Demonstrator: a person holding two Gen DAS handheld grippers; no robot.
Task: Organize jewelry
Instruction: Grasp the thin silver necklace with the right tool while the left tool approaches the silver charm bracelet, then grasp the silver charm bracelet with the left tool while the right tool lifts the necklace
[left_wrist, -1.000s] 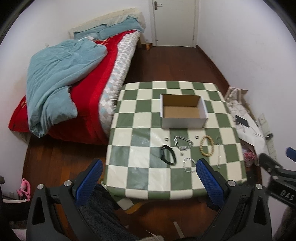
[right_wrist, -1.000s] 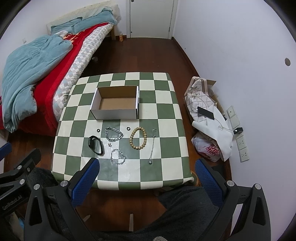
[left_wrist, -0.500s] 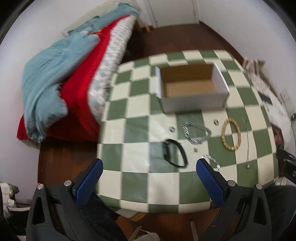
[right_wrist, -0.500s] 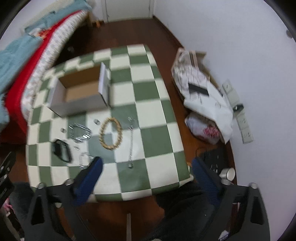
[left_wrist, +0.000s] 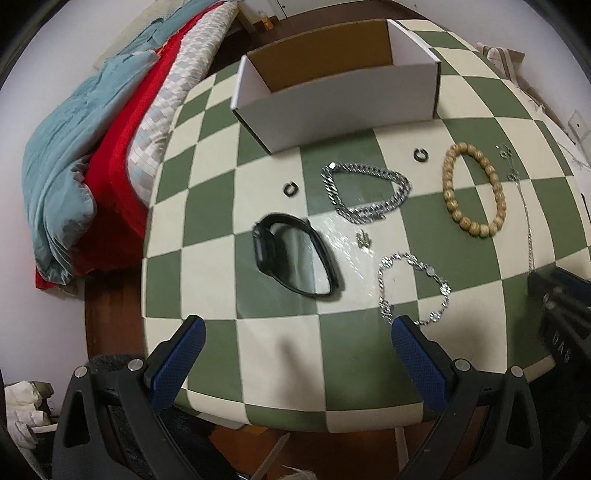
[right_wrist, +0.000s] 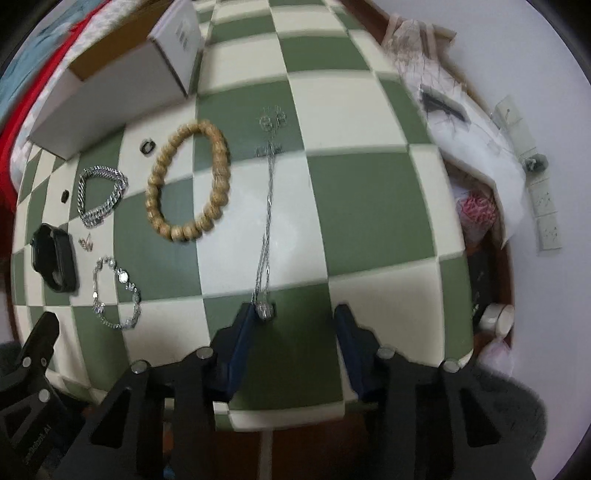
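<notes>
- Covering the table (left_wrist: 258, 343) is a glossy cloth of green and cream squares, with glare near its centre.
- White cardboard box (left_wrist: 340, 77), rectangular and open-topped with a brown inside, stands at 12 o'clock in the left wrist view; its floor is hidden behind the near wall.
- Wooden bead bracelet (right_wrist: 186, 181), a ring of round tan beads, lies flat at 10 o'clock in the right wrist view.
- Silver curb-chain bracelet (left_wrist: 365, 197), of heavy flat links, lies just below the box; a dark open ring (left_wrist: 290, 189) sits to its left and another (left_wrist: 420, 154) to its right.
- Black watch (left_wrist: 295, 258), a smooth closed band lying on its side, rests at the centre of the left wrist view.
- Silver disc-link bracelet (left_wrist: 413, 288) lies at 4 o'clock from the watch; its near end passes behind one blue pad.
- Small silver piece (left_wrist: 364, 238) between watch and chains is too small to identify.
- Thin silver necklace (right_wrist: 267, 218) runs straight toward the right tool; its pendant (right_wrist: 265, 310) touches or just meets the left pad.
- Left tool (left_wrist: 295, 354): ribbed blue pads wide apart, holding nothing, above the table's near edge.
- Right tool (right_wrist: 295, 332): pads partly apart, gripping nothing; motion blur softens this view.
- Bed (left_wrist: 122, 122) with a red sheet and a blue quilt at 9 o'clock is cut off by the frame.
</notes>
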